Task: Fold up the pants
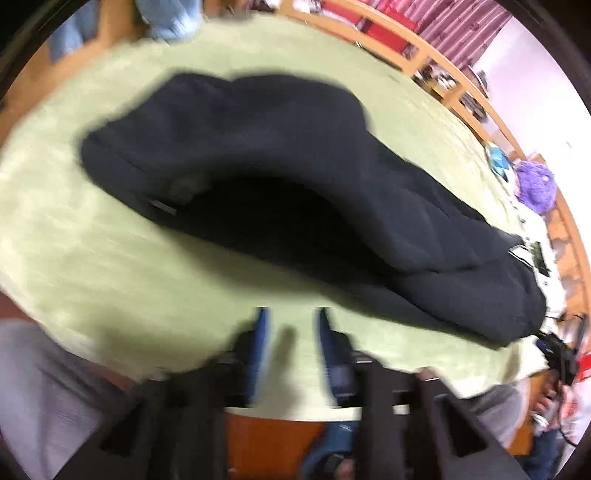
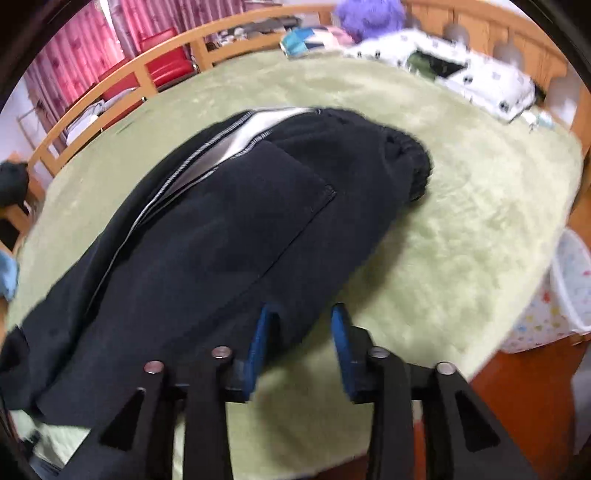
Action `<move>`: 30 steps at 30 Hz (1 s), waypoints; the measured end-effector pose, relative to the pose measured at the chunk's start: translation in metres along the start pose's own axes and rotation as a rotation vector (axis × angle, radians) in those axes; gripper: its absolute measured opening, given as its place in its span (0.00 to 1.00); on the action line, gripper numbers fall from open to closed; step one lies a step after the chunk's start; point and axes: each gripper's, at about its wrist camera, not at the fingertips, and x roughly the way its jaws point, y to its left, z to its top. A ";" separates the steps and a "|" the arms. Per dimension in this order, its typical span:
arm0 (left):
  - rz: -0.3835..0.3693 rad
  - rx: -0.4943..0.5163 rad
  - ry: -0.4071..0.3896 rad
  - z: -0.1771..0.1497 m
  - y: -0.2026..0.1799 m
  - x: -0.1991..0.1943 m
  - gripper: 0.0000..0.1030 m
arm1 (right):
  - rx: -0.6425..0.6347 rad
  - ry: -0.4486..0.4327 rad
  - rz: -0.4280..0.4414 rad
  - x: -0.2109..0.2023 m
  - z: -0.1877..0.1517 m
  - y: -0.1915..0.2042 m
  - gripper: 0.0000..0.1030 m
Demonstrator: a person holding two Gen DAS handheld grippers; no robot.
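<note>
Black pants [image 1: 280,192] lie folded lengthwise on a light green fuzzy blanket [image 1: 110,258]. In the right wrist view the pants [image 2: 207,236] show a back pocket, a white side stripe and the elastic waistband at the far end. My left gripper [image 1: 291,317] is open and empty, above the blanket just short of the pants' near edge. My right gripper [image 2: 303,314] is open and empty, its left finger over the pants' near edge, its right finger over the blanket [image 2: 461,229].
A wooden bed rail [image 2: 122,85] runs along the far side. A white patterned pillow [image 2: 480,77] and a purple fluffy thing [image 2: 369,14] lie at the head. A white patterned bin [image 2: 554,295] stands beside the bed on the right. The other gripper [image 1: 557,354] shows at the right edge.
</note>
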 end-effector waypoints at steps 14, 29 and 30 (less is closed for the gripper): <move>0.148 -0.277 -0.115 0.107 0.126 0.033 0.52 | 0.135 -0.015 0.142 -0.040 -0.047 0.075 0.40; 0.099 -0.285 -0.129 0.096 0.156 0.033 0.12 | 0.041 0.013 0.119 -0.028 -0.061 0.137 0.40; 0.116 -0.265 -0.127 0.096 0.156 0.031 0.18 | 0.037 0.017 0.130 -0.027 -0.059 0.139 0.40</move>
